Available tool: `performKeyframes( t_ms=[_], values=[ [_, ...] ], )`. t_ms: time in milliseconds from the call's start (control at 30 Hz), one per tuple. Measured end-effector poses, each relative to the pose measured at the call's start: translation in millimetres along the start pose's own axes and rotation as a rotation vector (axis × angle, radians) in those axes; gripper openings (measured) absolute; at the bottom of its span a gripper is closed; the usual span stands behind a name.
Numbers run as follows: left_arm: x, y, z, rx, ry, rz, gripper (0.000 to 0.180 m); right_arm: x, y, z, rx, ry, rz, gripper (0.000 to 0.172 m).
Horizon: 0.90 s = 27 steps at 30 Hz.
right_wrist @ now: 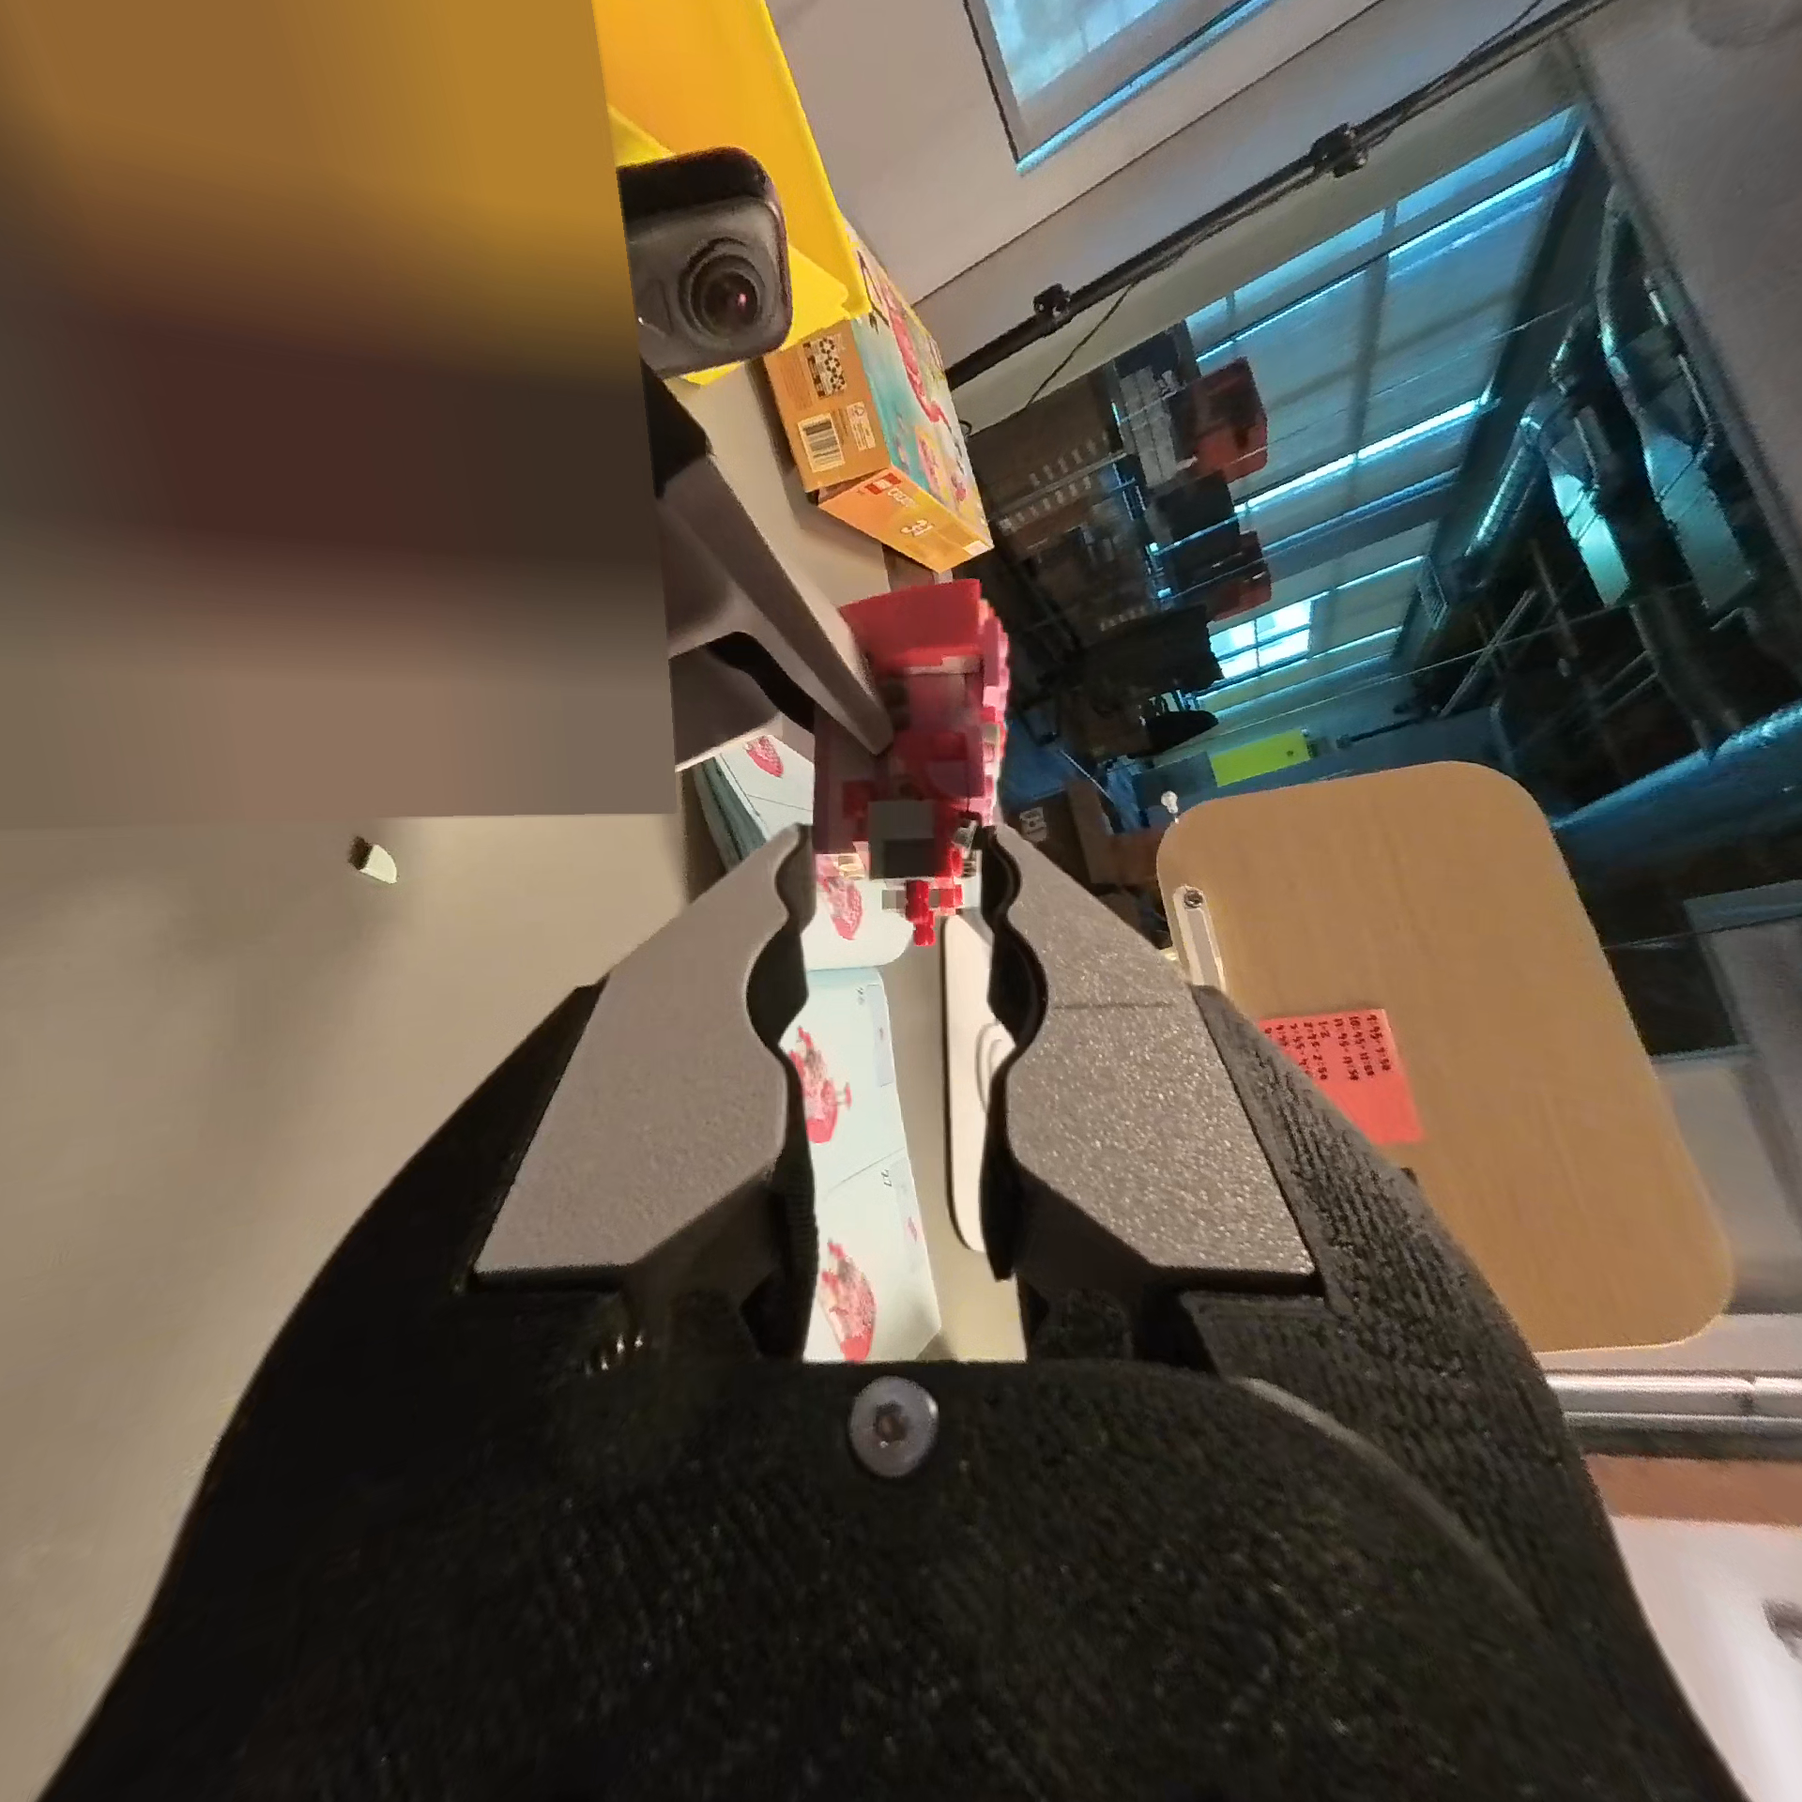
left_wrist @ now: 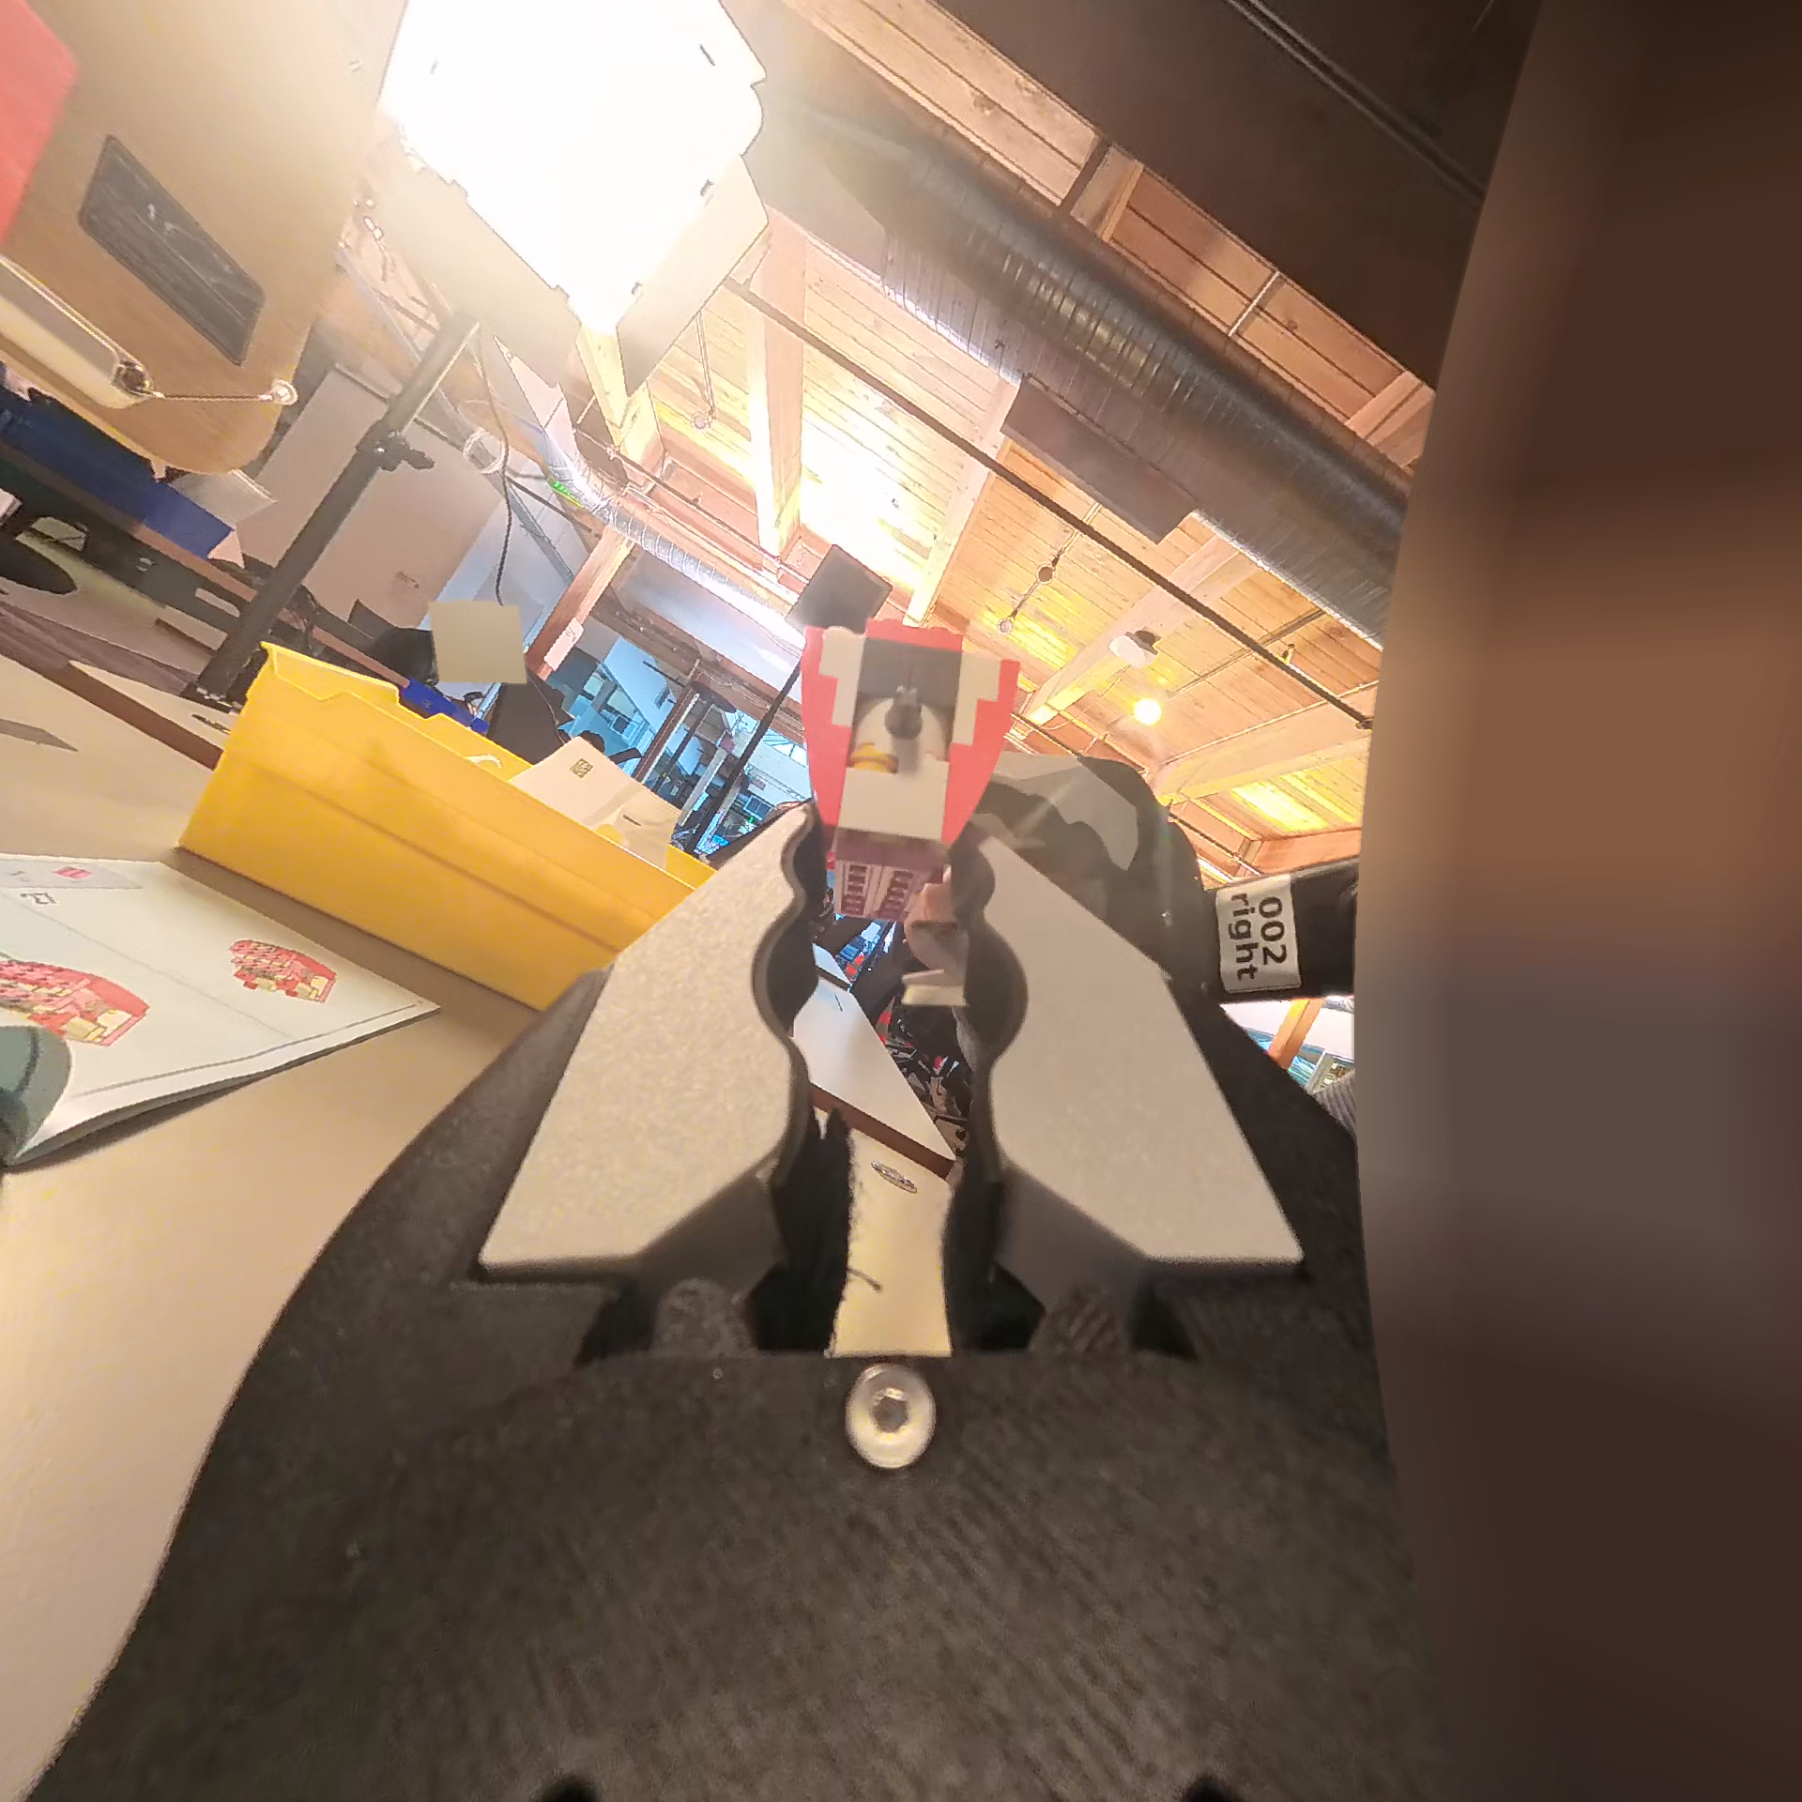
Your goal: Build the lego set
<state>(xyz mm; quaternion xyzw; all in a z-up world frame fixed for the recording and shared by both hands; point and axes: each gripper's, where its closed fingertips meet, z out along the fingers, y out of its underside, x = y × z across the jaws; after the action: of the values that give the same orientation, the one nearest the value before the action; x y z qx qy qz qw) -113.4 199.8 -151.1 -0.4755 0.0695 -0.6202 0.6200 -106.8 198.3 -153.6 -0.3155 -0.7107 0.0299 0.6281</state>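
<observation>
Both claws gripped one red-and-pink brick model [left_wrist: 902, 751] held above the tabletop [left_wrist: 195, 1268]: the left claw [left_wrist: 882, 858] was clamped on its dark-red base, the right claw [right_wrist: 897, 858] on its grey-and-red end. A yellow bin [left_wrist: 410, 829] and an instruction booklet [left_wrist: 195, 985] lay to the left.

The brick model [right_wrist: 917, 751] is motion-blurred, and the instruction booklet [left_wrist: 146, 985] is cut off at the edge.
</observation>
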Motion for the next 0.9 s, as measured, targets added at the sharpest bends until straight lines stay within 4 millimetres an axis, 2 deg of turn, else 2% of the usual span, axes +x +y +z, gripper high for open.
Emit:
performKeyframes(
  t_ms=[267,667,800,900],
  values=[
    [-2.1,1.8,0.3,-0.009,-0.011,-0.010,0.023,2.1,-0.2,2.1,-0.004,0.043,-0.073,0.023],
    [-3.8,2.9,-0.1,-0.009,-0.004,-0.072,0.023,2.7,0.1,2.9,0.021,0.000,0.003,0.022],
    [-1.5,-1.2,-1.1,0.017,0.015,-0.075,0.024,5.2,-6.0,3.5,0.050,0.000,0.110,0.023],
    [-1.6,-2.6,-1.7,0.025,0.016,-0.069,0.023,5.6,-8.6,3.5,0.068,0.019,0.120,0.025]
  ],
)
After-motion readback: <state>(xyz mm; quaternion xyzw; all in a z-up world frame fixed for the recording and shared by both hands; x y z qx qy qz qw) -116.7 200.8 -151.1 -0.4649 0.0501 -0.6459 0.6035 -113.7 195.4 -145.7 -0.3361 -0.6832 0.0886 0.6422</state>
